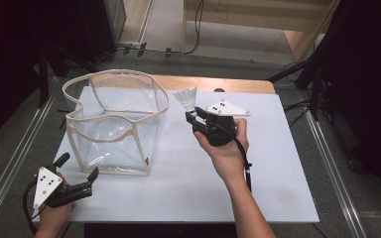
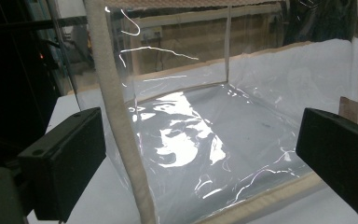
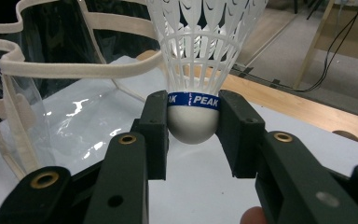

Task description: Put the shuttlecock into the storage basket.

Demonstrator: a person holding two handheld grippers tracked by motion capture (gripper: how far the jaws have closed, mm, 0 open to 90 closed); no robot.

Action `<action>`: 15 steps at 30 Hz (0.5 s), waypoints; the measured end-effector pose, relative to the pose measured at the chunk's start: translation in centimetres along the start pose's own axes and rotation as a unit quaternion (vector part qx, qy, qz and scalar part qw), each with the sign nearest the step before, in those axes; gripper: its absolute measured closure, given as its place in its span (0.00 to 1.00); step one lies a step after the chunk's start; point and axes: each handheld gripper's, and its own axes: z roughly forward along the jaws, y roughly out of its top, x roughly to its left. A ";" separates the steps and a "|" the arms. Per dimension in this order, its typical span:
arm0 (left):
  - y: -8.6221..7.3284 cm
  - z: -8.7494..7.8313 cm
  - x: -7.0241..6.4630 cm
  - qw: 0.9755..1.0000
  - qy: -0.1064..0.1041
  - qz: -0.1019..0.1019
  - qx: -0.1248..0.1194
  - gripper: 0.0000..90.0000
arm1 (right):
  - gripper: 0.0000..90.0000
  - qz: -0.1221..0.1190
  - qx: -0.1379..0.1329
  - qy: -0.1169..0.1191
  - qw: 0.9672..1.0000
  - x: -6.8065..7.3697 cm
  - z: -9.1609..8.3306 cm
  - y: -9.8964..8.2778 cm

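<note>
— While the right tongs (image 3: 193, 123) pinch that white shuttlecock (image 3: 200, 56) by its rounded cork, just under the blue band, where is it exactly?

— Up off the white tabletop (image 1: 278, 163), skirt fanning away from the hand, just beside the right rim of the clear bag (image 1: 116, 124) with the cream trim. It isn't touching the bag.

— And the left tongs (image 1: 79, 166)?

— Spread wide, with nothing between them. They sit low at the tabletop's near left corner, pointing at the bag's near side, close to its cream-edged corner.

— The bag itself?

— It stands open on the tabletop's left half.
</note>
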 end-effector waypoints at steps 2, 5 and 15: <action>0.0 0.0 0.0 1.000 0.001 0.000 0.000 0.02 | 0.69 -0.002 -0.002 0.000 1.000 0.0 0.0 0.2; 0.0 0.0 0.0 1.000 0.001 0.000 0.000 0.02 | 0.69 0.000 -0.002 0.001 1.000 0.0 0.0 0.3; 0.0 0.0 0.0 1.000 0.001 0.000 0.000 0.02 | 0.69 -0.001 -0.006 0.005 1.000 0.2 0.2 0.7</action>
